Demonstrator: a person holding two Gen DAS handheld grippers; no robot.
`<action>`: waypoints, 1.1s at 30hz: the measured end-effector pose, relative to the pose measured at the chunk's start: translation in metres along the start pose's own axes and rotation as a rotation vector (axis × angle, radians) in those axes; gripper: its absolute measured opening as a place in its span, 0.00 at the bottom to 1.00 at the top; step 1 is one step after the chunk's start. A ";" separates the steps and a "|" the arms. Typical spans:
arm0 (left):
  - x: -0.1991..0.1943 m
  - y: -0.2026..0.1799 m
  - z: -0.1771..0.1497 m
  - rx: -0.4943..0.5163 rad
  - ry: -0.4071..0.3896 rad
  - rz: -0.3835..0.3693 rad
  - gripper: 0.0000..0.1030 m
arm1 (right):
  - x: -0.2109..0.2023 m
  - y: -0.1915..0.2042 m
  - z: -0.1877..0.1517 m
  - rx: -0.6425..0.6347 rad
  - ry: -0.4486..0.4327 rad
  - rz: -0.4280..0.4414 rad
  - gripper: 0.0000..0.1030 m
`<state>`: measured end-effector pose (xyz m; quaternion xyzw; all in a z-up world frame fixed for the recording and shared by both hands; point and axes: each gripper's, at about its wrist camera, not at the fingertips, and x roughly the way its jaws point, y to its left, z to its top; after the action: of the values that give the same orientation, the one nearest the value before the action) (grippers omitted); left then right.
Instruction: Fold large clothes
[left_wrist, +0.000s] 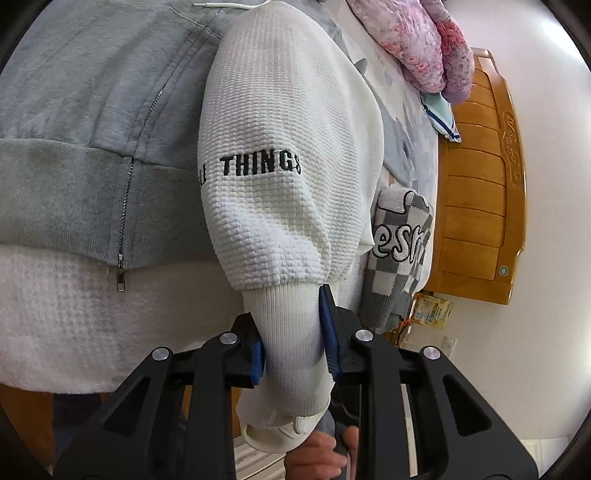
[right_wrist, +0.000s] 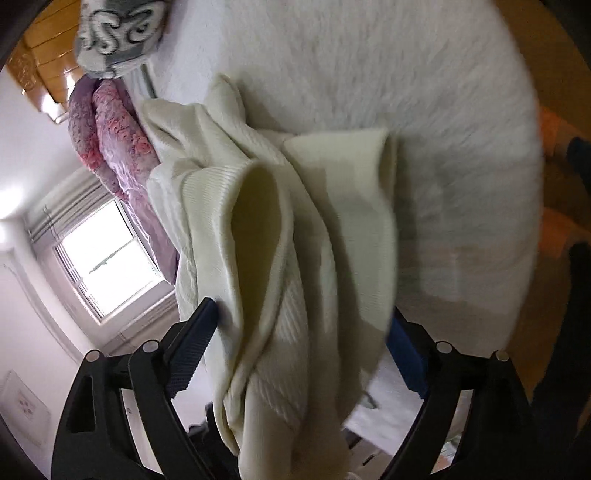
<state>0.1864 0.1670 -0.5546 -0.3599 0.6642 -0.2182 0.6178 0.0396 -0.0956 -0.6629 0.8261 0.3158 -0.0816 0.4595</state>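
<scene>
On the bed (left_wrist: 48, 332), both claws pinch the soft, limp white sweater (left_wrist: 280, 155): left claw (left_wrist: 295, 354) on its ribbed cuff (left_wrist: 291, 332), a firm hold; right claw (right_wrist: 299, 350) on bunched fabric.

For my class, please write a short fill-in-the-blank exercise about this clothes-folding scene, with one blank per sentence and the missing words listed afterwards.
1. The left gripper is shut on the ribbed ____ of the white sleeve.
2. The word stitched in black on that sleeve reads ____.
3. The grey jacket closes at the front with a ____.
4. Cream fabric bunches between the ____ gripper's fingers.

Missing words: cuff; THINGS; zip; right
</scene>
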 end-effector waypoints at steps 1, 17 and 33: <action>0.001 0.000 0.000 -0.003 0.002 -0.002 0.23 | 0.006 0.000 0.000 0.003 0.005 0.000 0.82; 0.005 -0.003 0.022 0.175 0.227 0.241 0.62 | -0.012 0.074 0.007 -0.317 -0.026 -0.155 0.20; 0.072 -0.070 0.172 0.422 0.180 0.259 0.73 | -0.054 0.112 0.066 -0.738 0.025 -0.589 0.19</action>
<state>0.3707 0.0951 -0.5754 -0.1142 0.6968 -0.3019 0.6405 0.0741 -0.2159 -0.5979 0.4839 0.5502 -0.0807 0.6758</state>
